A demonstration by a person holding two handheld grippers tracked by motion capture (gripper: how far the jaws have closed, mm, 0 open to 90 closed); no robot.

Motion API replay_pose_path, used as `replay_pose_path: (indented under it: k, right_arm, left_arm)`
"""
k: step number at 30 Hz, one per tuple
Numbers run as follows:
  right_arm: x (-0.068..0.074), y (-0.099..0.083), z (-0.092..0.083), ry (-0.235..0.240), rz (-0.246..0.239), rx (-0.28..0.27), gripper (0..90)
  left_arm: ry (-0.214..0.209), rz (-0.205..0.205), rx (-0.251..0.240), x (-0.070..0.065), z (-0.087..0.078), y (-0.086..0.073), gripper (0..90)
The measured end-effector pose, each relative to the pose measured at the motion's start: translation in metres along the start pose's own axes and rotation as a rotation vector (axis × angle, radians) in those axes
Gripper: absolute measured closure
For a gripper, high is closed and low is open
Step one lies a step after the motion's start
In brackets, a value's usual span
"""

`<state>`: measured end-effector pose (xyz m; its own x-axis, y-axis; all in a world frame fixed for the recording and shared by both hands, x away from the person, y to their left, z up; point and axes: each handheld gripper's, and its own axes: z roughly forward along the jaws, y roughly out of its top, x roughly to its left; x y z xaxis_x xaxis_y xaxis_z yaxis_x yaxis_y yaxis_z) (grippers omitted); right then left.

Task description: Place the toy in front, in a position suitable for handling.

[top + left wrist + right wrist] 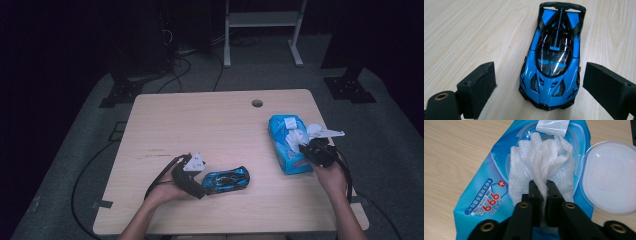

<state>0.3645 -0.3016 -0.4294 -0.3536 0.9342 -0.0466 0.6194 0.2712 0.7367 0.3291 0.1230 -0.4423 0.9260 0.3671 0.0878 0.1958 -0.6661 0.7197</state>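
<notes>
Pinching a white wipe (541,167), the right gripper (541,195) has its jaws closed tight on the bunched sheet, which rises between the fingertips from the opening of the blue pack (486,195). The pack's clear lid (609,187) lies flipped open just beside those fingers. The left gripper (539,82) stands wide open on the table (461,32), its pads either side of the nose of a blue toy car (554,62), touching neither flank.
</notes>
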Motion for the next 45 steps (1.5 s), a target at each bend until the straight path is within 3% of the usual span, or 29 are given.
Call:
replay_pose_path:
  k: [4,7,10,15,20,24,28,31,34,39,42,45]
  right_arm:
    - [0.0,0.006,-0.007,-0.004,0.019,-0.035,88.3]
    - [0.0,0.016,-0.019,0.025,0.037,-0.085,88.5]
    - [0.003,0.029,-0.032,0.036,0.022,-0.122,88.6]
    - [0.012,0.046,-0.064,0.095,-0.001,-0.218,88.6]
    - [0.037,0.051,-0.093,0.168,-0.088,-0.248,88.6]
    - [0.065,0.044,-0.11,0.278,-0.144,-0.258,88.5]
    - [0.096,0.035,-0.115,0.414,-0.207,-0.209,88.5]
    - [0.113,0.031,-0.112,0.486,-0.241,-0.165,88.5]
    - [0.125,0.032,-0.103,0.55,-0.256,-0.12,88.5]
    - [0.131,0.036,-0.077,0.657,-0.239,-0.032,88.4]
    - [0.134,0.037,-0.06,0.666,-0.238,0.015,88.2]
    - [0.138,0.038,-0.043,0.641,-0.256,0.048,87.7]
  left_arm:
    - [0.004,-0.003,-0.008,0.002,-0.001,-0.004,10.4]
    - [0.004,-0.018,-0.016,0.004,-0.003,-0.008,10.3]
    - [0.006,-0.021,-0.023,0.004,-0.005,-0.01,9.7]
    - [0.015,-0.006,-0.029,0.002,-0.008,-0.01,9.4]
    - [0.018,0.002,-0.033,0.0,-0.007,-0.012,9.4]
    - [0.003,-0.004,-0.016,-0.001,-0.004,-0.012,9.9]
    - [-0.006,0.0,-0.015,-0.002,-0.002,-0.012,11.9]
    - [-0.011,0.003,-0.015,-0.003,-0.001,-0.012,12.3]
    - [-0.019,0.009,-0.009,-0.004,0.0,-0.013,13.5]
    - [-0.032,0.0,-0.001,-0.001,0.003,-0.016,13.8]
    - [-0.034,-0.003,0.001,0.0,0.004,-0.016,13.7]
    - [-0.035,0.0,-0.001,-0.001,0.005,-0.016,13.7]
